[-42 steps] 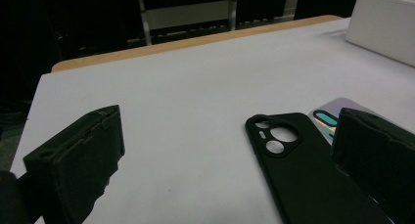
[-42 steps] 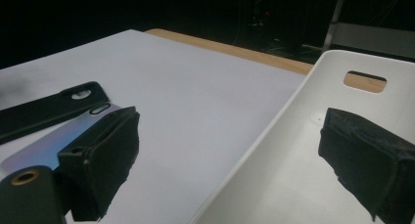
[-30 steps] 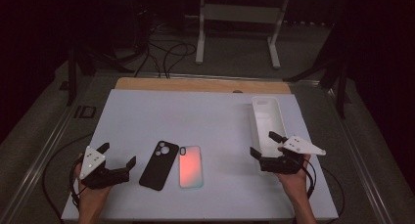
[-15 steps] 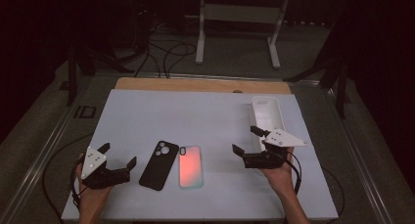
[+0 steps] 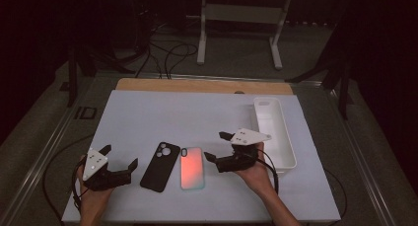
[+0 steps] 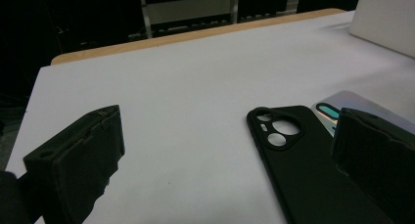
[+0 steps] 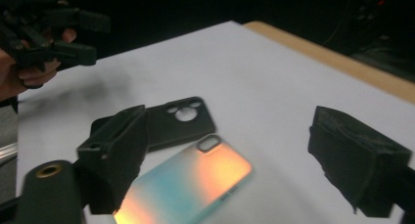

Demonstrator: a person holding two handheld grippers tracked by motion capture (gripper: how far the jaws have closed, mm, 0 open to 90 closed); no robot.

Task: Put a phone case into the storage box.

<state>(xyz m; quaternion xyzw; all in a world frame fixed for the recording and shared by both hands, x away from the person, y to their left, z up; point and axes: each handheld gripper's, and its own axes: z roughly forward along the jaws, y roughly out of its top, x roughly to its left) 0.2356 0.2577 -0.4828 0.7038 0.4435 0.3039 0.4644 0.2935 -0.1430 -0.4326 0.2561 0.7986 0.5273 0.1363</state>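
A black phone case (image 5: pixel 160 166) lies face down on the white mat, its camera cutout at the far end. Right beside it lies an iridescent orange-teal phone case (image 5: pixel 191 168). My right gripper (image 5: pixel 216 146) hovers just right of that case, pointing left at it. Its jaws have just been closing a little but stand open, with nothing pressed between them. In the right gripper view the iridescent case (image 7: pixel 195 180) lies below the right gripper (image 7: pixel 230 131) and the black case (image 7: pixel 171 121) beyond. My left gripper (image 5: pixel 119 156) rests open left of the black case (image 6: pixel 303 160), holding nothing.
A long white tray (image 5: pixel 286 157) stands along the right side of the mat (image 5: pixel 197 117), just behind my right hand. The wooden table edge (image 5: pixel 202 86) runs along the back. Cables and a metal stand are on the dark floor beyond.
My right gripper has travelled left, away from the white tray and up to the iridescent case. The left gripper and both cases have stayed where they were.
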